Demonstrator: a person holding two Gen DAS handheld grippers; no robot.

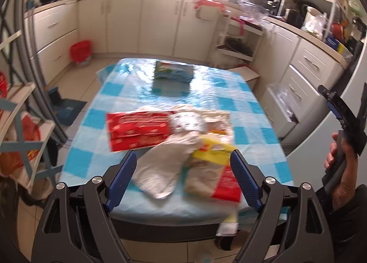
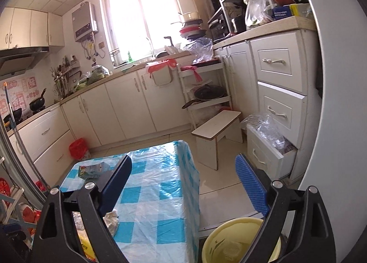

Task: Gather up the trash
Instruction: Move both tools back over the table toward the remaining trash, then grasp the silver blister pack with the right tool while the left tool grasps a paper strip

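Left wrist view: left tongs (image 1: pixel 182 166) spread wide, nothing gripped, hovering over the near edge of the tabletop (image 1: pixel 229 100). Trash pile sits between and just beyond the two blue pads. White bag (image 1: pixel 160 171) lies between the pads, toward 12 o'clock from the tongs' base. Yellow wrapper (image 1: pixel 213 150) just beside the right pad, at about 1 o'clock. Tan-and-red packet (image 1: pixel 213 182) under it, near the right pad, partly blurred. Red packet (image 1: pixel 137 130) flat at 11 o'clock past the left pad. Crumpled white paper (image 1: pixel 190 121) at 12 o'clock, touching the red packet's right end. Blue-green box (image 1: pixel 174 71) alone at the far end, 12 o'clock, well apart from the pile. Pads touch none of it as far as the blur lets me tell.

Right tongs (image 2: pixel 183 178) also wide apart, empty, seen again at 3 o'clock of the left view in a hand (image 1: pixel 341 166). In the right wrist view they point past the tabletop's right corner at the floor; box at 9 o'clock by the left pad.

Containers: yellow bucket (image 2: pixel 229 240) on the floor at 5 o'clock below the right tongs, a clear lid-like item inside, contents otherwise unclear. Red-lined bin (image 2: pixel 79 148) by the cabinets at 10 o'clock, contents hidden. Open drawer (image 2: pixel 270 155) at 3 o'clock, stuffed with clear plastic.
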